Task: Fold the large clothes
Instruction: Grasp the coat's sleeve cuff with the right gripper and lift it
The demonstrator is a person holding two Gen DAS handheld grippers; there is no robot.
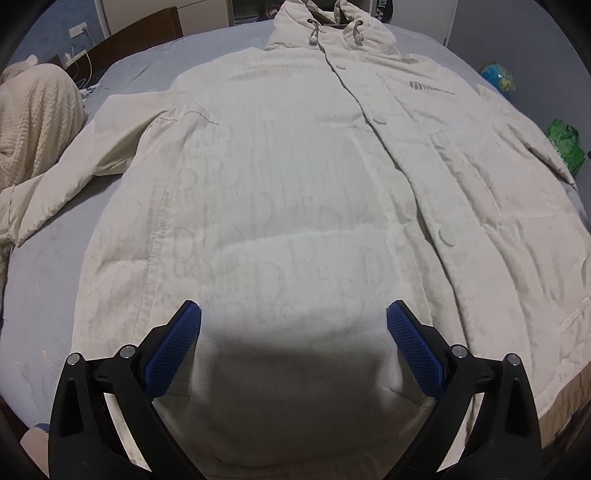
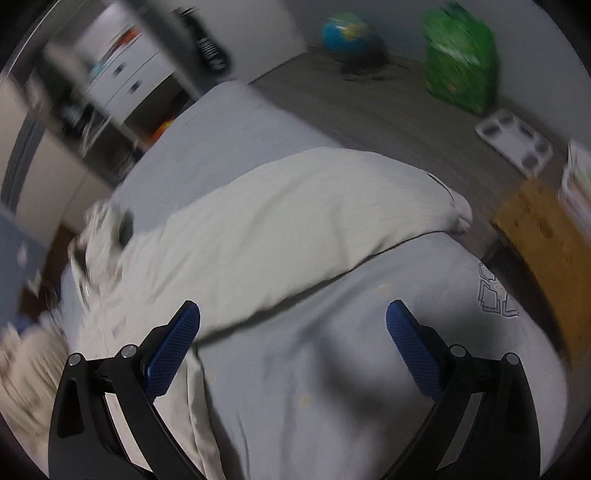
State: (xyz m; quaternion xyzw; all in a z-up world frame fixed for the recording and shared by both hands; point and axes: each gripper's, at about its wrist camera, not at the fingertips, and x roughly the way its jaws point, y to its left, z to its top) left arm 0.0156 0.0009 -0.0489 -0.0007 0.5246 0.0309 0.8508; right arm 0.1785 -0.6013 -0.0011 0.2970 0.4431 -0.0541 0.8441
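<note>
A large cream hooded jacket (image 1: 280,177) lies spread flat, front up, on a grey-blue bed (image 1: 44,295), hood at the far end and both sleeves stretched out to the sides. My left gripper (image 1: 293,314) hovers open above the jacket's lower hem, nothing between its blue pads. In the blurred right wrist view, the jacket's right sleeve (image 2: 295,221) runs across the bed towards the bed's edge, its cuff near the corner. My right gripper (image 2: 293,314) stands open over the bedsheet (image 2: 351,350) just beside that sleeve, holding nothing.
A knitted cream blanket (image 1: 33,118) lies at the bed's left side. On the floor to the right stand a globe (image 2: 345,31), a green bag (image 2: 458,59), a white scale (image 2: 513,140) and a wooden box (image 2: 546,251). Shelves and drawers (image 2: 122,74) stand beyond the bed.
</note>
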